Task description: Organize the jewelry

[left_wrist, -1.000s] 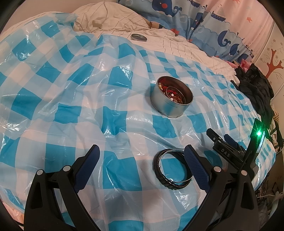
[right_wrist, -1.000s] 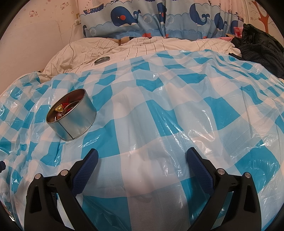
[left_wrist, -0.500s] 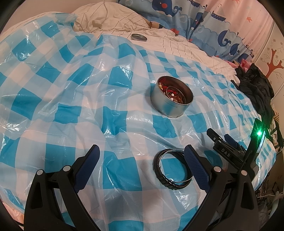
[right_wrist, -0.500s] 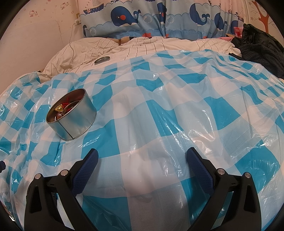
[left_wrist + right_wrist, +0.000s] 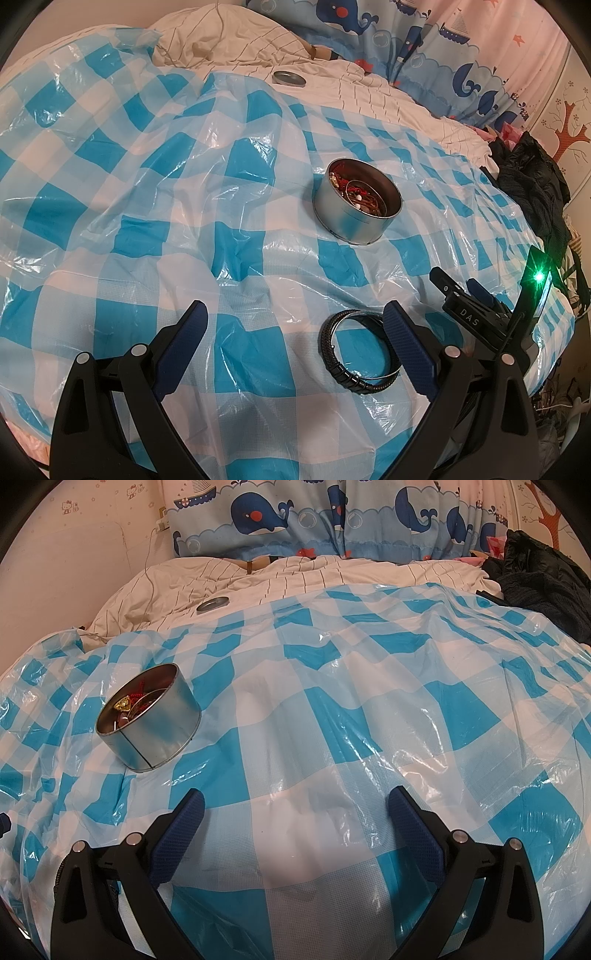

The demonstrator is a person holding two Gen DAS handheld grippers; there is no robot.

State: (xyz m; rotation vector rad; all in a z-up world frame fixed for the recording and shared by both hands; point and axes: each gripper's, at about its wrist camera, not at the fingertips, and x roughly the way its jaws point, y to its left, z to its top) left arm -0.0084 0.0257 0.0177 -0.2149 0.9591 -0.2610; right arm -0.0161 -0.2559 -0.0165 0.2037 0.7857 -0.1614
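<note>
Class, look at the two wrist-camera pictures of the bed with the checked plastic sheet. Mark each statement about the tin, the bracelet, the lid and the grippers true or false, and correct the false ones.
1. The round tin is empty. False: it holds red and gold jewelry.
2. The black bracelet lies on the checked sheet, outside the tin. True.
3. The left gripper is shut on the bracelet. False: it is open, and the bracelet lies flat beside its right finger.
4. The right gripper is open and holds nothing. True.
5. The lid sits on the tin. False: it lies far off on the striped bedding.
</note>
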